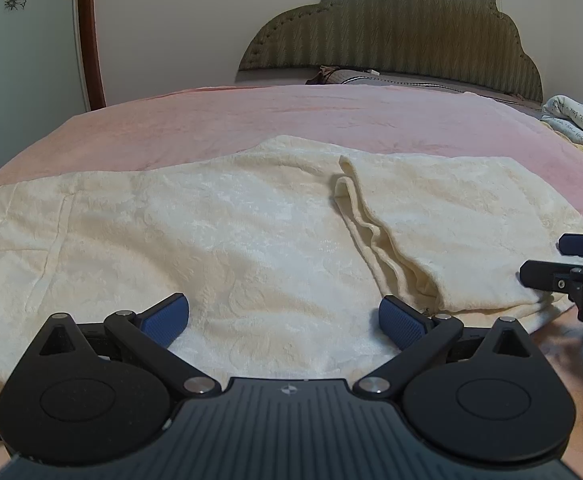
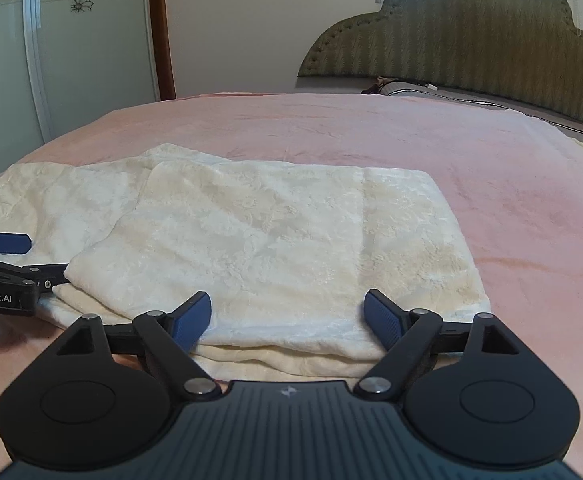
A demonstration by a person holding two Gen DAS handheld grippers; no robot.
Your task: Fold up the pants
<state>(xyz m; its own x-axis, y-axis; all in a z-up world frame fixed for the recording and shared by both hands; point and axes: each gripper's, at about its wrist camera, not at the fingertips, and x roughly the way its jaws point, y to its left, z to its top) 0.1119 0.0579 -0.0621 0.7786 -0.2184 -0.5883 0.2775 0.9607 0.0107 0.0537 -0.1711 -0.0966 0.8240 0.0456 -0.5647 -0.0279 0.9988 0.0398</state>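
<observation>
Cream fleece pants (image 1: 227,236) lie flat on the pink bed. Their right part is folded back over itself into a double layer (image 1: 451,220), which fills the right wrist view (image 2: 283,240). My left gripper (image 1: 283,322) is open and empty, low over the near edge of the single layer. My right gripper (image 2: 287,316) is open and empty over the near edge of the folded layer. It also shows in the left wrist view (image 1: 547,258) at the right edge, and the left gripper shows in the right wrist view (image 2: 31,258) at the left edge.
The pink blanket (image 1: 291,120) covers the bed beyond the pants. A green padded headboard (image 1: 391,28) and a pillow (image 1: 355,76) stand at the far end. A printed white cloth (image 1: 575,124) lies at the far right. A wardrobe (image 2: 71,40) stands at the left.
</observation>
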